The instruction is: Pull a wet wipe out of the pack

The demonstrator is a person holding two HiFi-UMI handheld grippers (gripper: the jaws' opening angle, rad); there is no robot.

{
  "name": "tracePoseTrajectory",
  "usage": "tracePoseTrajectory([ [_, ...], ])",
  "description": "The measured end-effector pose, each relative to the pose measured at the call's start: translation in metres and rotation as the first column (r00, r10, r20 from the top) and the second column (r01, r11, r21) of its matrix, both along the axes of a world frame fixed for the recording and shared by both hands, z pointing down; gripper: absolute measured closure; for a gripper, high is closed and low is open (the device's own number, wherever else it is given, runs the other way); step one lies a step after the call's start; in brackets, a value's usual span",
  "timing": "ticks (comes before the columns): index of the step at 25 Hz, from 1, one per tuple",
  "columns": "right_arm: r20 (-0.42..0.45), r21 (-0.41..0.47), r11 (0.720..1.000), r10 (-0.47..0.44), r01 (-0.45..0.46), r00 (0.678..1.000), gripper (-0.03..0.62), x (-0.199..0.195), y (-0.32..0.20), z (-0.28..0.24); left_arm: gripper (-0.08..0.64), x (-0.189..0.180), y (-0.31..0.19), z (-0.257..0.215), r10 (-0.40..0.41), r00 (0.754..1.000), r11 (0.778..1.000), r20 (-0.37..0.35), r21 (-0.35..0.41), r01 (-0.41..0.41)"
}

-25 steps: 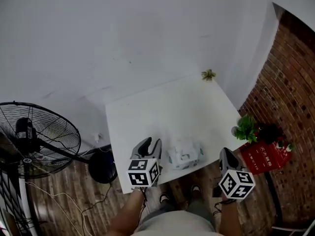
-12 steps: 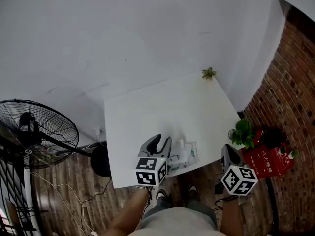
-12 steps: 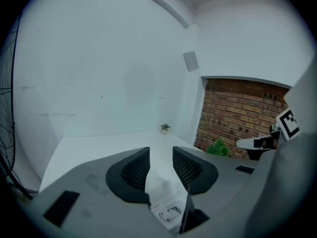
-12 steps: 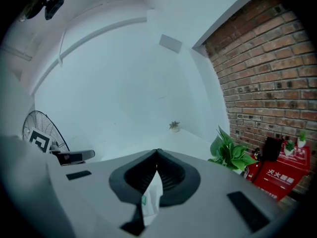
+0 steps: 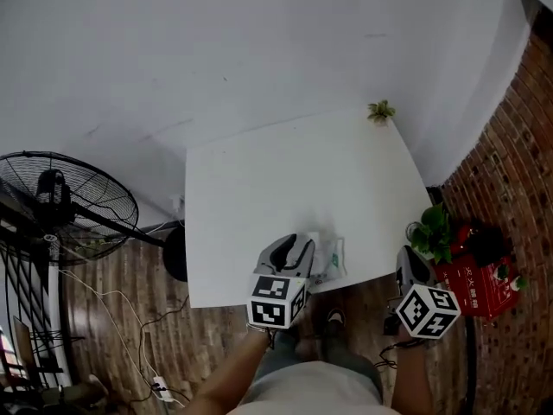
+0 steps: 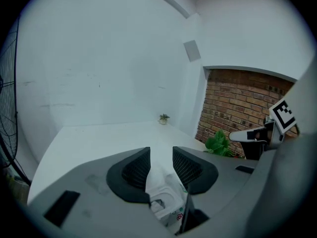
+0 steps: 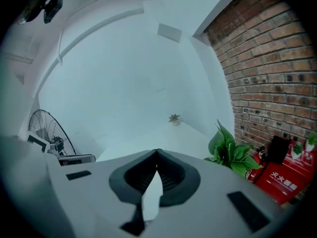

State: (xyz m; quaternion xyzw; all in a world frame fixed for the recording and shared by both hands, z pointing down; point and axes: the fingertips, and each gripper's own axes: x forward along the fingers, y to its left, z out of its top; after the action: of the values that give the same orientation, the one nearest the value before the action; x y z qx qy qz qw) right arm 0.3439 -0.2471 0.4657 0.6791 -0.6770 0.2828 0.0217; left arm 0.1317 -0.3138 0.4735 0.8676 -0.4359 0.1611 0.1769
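Your left gripper (image 5: 294,249) is over the front edge of the white table (image 5: 276,171), jaws spread, right at the wet wipe pack (image 5: 329,258). In the left gripper view the pack's white top shows in the gap between and below the jaws (can't tell whether either jaw touches it). The pack lies near the table's front edge, partly hidden behind that gripper in the head view. Your right gripper (image 5: 409,264) hangs just past the front edge near the table's right corner, apart from the pack. Its jaws are pressed together at the tips, with a white sliver in the gap behind them (can't tell what it is). A small plant (image 5: 378,111) sits on the far right corner, and a fan (image 5: 65,210) stands on the floor to the left.
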Motion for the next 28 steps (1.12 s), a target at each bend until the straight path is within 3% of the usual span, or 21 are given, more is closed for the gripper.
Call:
tracePoseTrajectory([
  [8, 0.026, -0.077, 0.995, -0.065, 0.066, 0.998, 0.591, 0.001, 0.001, 0.034, 0.419, 0.006, 0.021, 0.033, -0.031, 0.999, 0.998, 0.036, -0.062, 0.033],
  [28, 0.078, -0.192, 0.976, -0.087, 0.101, 0.993, 0.591, 0.008, 0.016, 0.087, 0.419, 0.007, 0.039, 0.097, -0.037, 0.992, 0.977, 0.118, -0.204, 0.061],
])
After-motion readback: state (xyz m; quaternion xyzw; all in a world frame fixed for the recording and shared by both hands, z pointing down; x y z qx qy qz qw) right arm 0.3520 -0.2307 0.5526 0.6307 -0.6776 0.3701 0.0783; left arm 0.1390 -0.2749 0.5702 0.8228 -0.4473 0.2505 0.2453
